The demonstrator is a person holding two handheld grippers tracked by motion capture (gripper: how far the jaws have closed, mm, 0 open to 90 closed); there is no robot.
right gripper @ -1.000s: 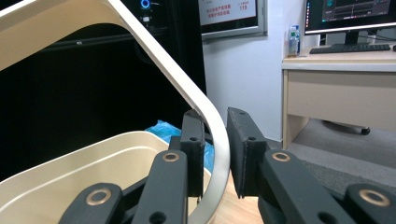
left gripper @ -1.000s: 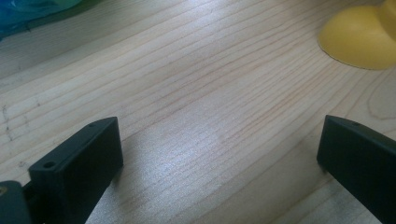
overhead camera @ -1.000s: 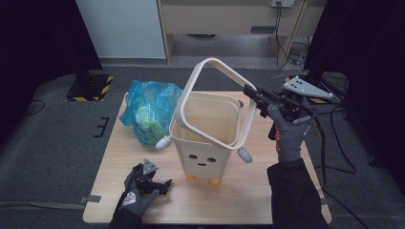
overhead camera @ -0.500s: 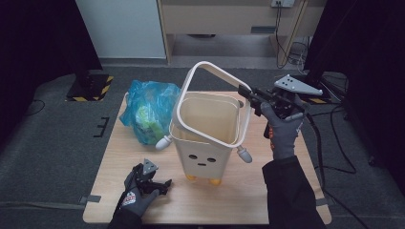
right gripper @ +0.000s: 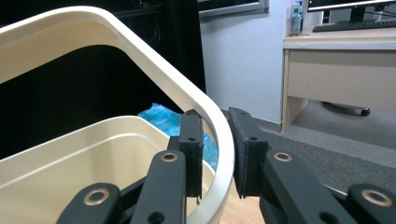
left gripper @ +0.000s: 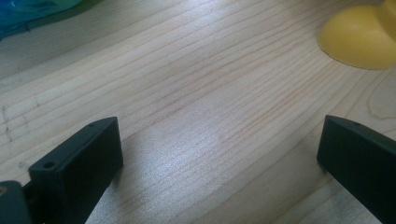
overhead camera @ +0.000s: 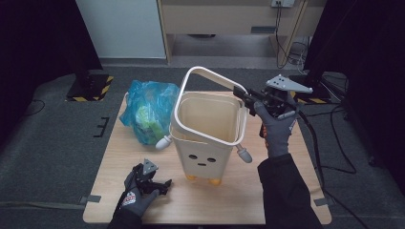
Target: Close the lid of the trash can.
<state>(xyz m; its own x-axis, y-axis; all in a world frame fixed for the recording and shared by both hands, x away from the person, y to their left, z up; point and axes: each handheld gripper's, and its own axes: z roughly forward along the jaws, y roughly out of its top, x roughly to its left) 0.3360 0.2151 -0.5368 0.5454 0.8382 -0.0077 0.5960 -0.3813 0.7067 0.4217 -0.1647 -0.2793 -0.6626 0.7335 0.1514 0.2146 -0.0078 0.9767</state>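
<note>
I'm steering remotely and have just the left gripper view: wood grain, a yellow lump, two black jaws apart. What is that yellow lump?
Observer: A yellow foot of a cream bin with a face on its front, standing on the table.
Operator: Where is the other gripper?
Observer: The right gripper is at the bin's far right corner, its jaws on either side of the cream rim ring, which is tilted up on the far side.
Operator: Anything beside the bin?
Observer: A blue plastic bag lies on the table, left of the bin.
</note>
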